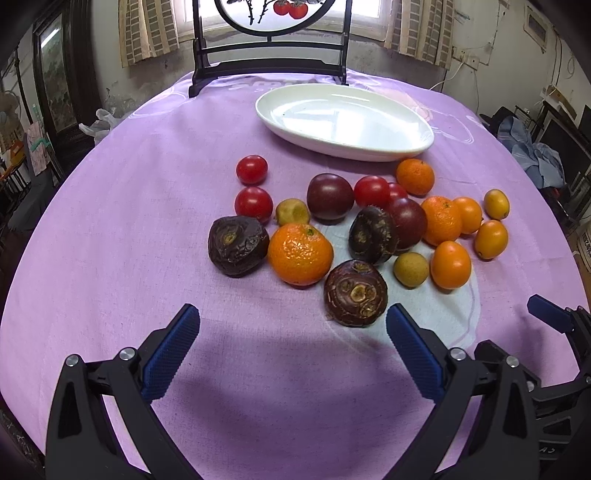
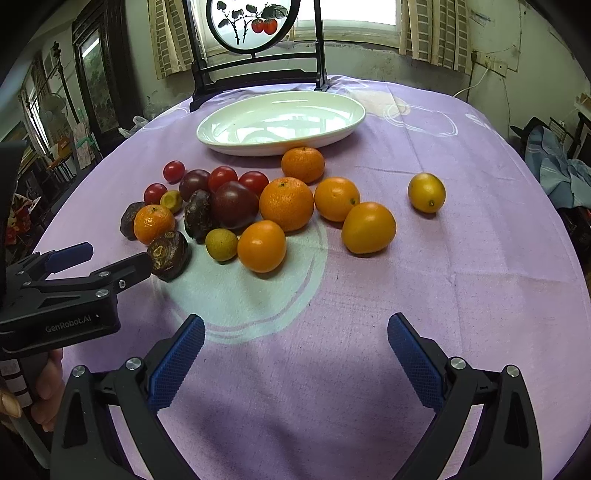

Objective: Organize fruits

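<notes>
While fruits crowd beside, dish sits empty.

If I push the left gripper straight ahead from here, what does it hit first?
Most likely the dark, wrinkled fruit nearest it, lying just ahead and slightly right of centre between the open fingers of the left gripper. The mandarin sits right behind. Depth is hard to judge through the fisheye.

The screen's round panel is cut off by the top edge in the left wrist view. One red tomato sits mostly hidden behind its neighbours. In the right wrist view, the left gripper's finger covers part of a dark fruit, possibly touching it.
</notes>
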Demonstrator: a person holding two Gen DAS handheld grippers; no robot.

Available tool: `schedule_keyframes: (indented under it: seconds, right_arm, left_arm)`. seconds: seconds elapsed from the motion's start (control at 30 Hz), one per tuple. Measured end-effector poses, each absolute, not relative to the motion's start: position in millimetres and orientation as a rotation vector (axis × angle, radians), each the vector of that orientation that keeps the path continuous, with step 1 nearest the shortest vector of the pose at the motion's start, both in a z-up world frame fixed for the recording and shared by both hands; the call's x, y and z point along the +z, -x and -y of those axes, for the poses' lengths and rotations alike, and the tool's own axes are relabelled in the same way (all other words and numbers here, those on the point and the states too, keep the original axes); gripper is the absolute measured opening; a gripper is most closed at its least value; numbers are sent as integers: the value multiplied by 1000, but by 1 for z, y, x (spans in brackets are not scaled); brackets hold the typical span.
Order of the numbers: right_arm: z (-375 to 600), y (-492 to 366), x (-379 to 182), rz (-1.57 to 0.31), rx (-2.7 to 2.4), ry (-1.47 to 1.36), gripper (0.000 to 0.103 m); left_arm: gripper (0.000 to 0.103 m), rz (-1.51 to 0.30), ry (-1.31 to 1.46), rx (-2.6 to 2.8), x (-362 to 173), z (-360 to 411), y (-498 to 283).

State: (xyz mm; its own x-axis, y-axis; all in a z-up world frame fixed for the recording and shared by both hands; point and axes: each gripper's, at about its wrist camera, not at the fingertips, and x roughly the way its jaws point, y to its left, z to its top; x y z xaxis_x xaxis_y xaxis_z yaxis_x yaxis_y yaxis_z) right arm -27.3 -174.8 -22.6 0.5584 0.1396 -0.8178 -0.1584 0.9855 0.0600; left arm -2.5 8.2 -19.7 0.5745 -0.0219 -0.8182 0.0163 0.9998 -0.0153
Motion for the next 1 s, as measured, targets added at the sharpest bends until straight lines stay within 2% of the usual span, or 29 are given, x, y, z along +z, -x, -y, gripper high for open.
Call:
schedule_keyframes:
  seconds: [0.87,0.9,1.0]
  right_arm:
    - [180,28,-22,-973,183,21,100]
    - [182,29,-22,-970,186,17,100]
    - [186,32,-24,-973,206,-4,100]
  left_arm:
    - [99,-999,3,-106,-24,-3,11]
    - [97,-1016,2,-126,-26,-2,13]
    - [77,-1071,-3,-164,-33,5,13]
